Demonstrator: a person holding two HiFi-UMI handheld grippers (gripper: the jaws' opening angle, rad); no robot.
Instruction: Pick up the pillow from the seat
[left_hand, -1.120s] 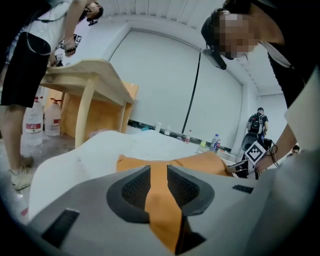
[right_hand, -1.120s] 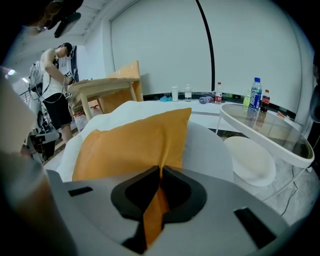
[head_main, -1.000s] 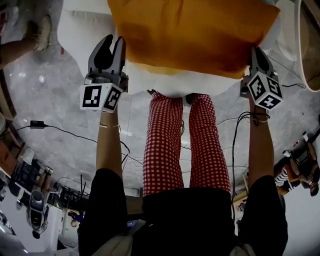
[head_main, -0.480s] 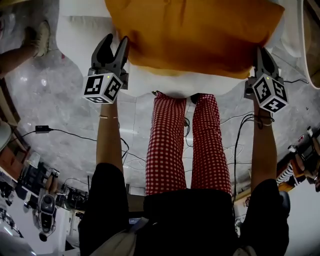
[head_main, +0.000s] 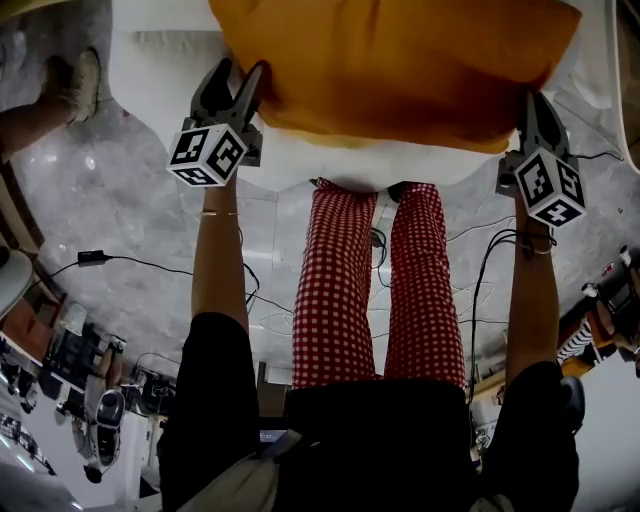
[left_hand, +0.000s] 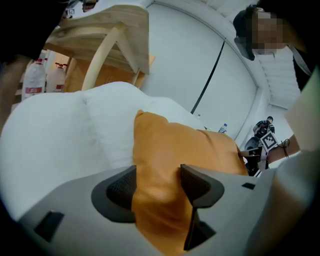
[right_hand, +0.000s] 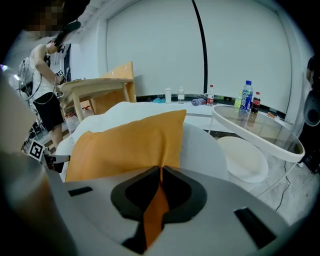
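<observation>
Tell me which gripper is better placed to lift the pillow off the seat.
Right. The right gripper is pinched shut on the pillow edge, while the left gripper has its jaws opening, with the pillow's corner merely lying between them.

White walls, a glossy grey floor, a wooden table and a glass table.

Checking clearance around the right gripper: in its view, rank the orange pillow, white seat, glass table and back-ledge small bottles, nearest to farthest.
1. Orange pillow: pinched between the right gripper's jaws.
2. White seat: just under and behind the pillow.
3. Glass table: off to the right.
4. Small bottles: on the ledge at the back wall.
</observation>
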